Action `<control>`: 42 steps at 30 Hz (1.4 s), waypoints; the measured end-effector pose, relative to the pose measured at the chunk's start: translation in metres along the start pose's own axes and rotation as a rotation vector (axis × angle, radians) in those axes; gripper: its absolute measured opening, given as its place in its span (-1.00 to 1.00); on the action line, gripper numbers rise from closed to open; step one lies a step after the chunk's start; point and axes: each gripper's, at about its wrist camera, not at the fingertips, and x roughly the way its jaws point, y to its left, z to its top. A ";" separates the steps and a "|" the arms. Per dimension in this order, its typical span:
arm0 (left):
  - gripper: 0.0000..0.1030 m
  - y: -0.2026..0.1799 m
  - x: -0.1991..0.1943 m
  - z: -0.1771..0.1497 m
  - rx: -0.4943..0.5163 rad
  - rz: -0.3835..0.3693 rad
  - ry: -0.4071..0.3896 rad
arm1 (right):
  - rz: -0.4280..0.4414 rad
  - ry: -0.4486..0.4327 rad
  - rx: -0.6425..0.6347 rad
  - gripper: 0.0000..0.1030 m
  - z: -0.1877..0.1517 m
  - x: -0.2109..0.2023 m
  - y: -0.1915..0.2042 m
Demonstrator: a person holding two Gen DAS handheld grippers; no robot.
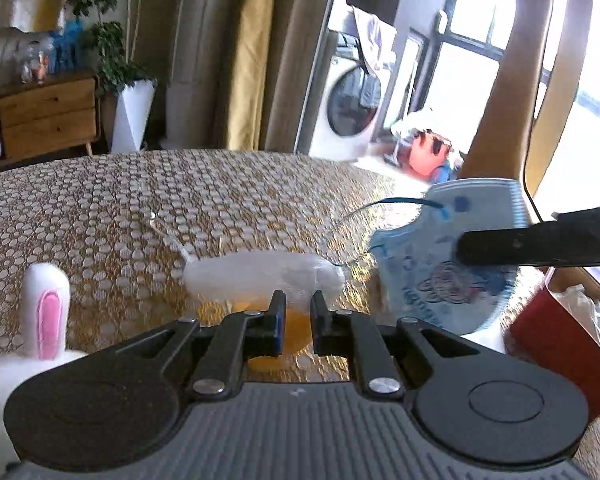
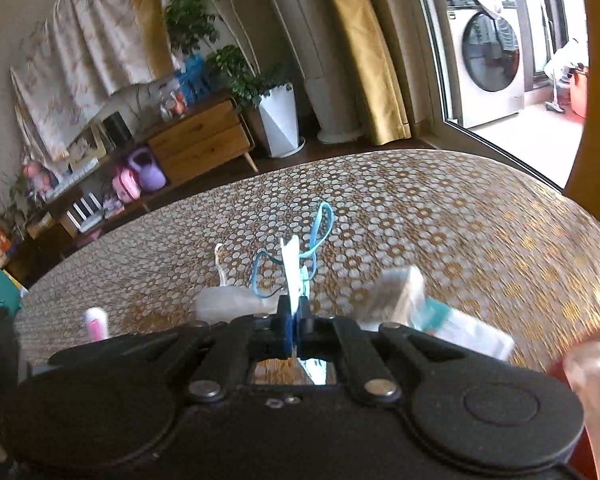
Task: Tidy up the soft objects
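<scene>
Firstly, left wrist view: left hand-held gripper [image 1: 298,303] nearly closed, pads nipping a white face mask [image 1: 264,276] just ahead on the bench [image 1: 100,208]; plush rabbit [image 1: 46,320] at left.

Right wrist view: right hand-held gripper [image 2: 295,312] clamped on blue face mask [image 2: 294,268], edge-on, straps dangling ahead.

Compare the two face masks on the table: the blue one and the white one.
The blue mask is lifted off the patterned tablecloth, pinched in the right claw; the white mask lies on the cloth just beyond the left claw's fingertips. The blue mask bears a printed cartoon and blue ear loops; the white mask is plain with white loops. The blue one hangs flat, the white one looks bunched. Both are soft masks with ear loops.
</scene>
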 end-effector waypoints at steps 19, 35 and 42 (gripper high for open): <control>-0.78 -0.030 -0.098 0.008 0.059 -0.119 -0.015 | -0.022 -0.186 0.081 -0.97 -0.069 -0.118 -0.010; -0.58 -0.052 -0.070 0.038 0.180 -0.068 0.116 | -0.006 -0.225 0.114 -0.97 -0.105 -0.149 -0.032; 0.47 -0.055 -0.021 0.051 0.277 -0.051 0.185 | 0.019 -0.187 0.137 -0.97 -0.106 -0.134 -0.046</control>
